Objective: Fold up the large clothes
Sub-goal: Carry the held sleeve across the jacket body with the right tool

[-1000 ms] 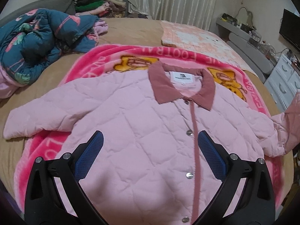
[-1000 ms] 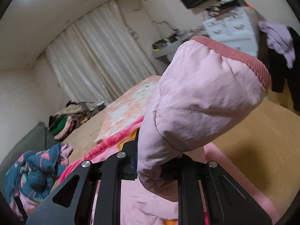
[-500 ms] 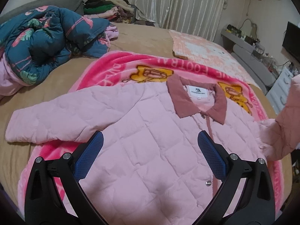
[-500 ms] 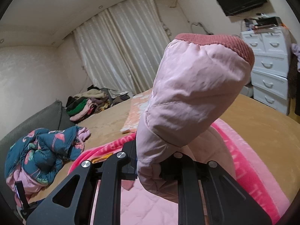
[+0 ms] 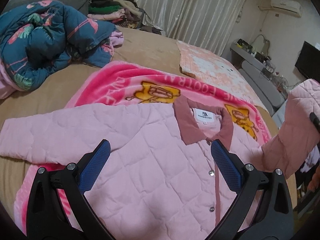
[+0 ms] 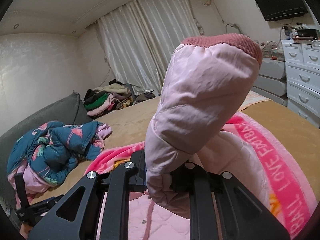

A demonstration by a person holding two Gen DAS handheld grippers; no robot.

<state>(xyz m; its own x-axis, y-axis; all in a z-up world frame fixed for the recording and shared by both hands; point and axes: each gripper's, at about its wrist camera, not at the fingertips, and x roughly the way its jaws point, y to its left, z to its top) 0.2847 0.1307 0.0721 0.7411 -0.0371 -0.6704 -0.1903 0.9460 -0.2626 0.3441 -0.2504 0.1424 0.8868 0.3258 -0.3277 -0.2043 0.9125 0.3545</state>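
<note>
A pink quilted jacket [image 5: 152, 160] with a dusty-rose collar [image 5: 186, 122] lies face up on a pink cartoon blanket [image 5: 124, 86] on the bed. Its left sleeve [image 5: 36, 136] lies flat, stretched out to the left. My left gripper [image 5: 160, 160] is open and empty, hovering above the jacket's chest. My right gripper [image 6: 158, 172] is shut on the jacket's right sleeve [image 6: 200, 104], holding it lifted above the jacket with the rose cuff [image 6: 224, 40] pointing up. The lifted sleeve also shows in the left wrist view [image 5: 296, 124] at the right.
A crumpled blue flamingo quilt [image 5: 44, 44] lies at the bed's left. A pile of clothes [image 5: 112, 10] sits at the far end by the curtains. A peach folded blanket [image 5: 210, 64] lies far right. White drawers [image 6: 302, 76] stand beside the bed.
My right gripper has swung the lifted sleeve from pointing at the drawers round over the bed, above the jacket. My left gripper has shifted left and tilted up; the jacket sits lower in view.
</note>
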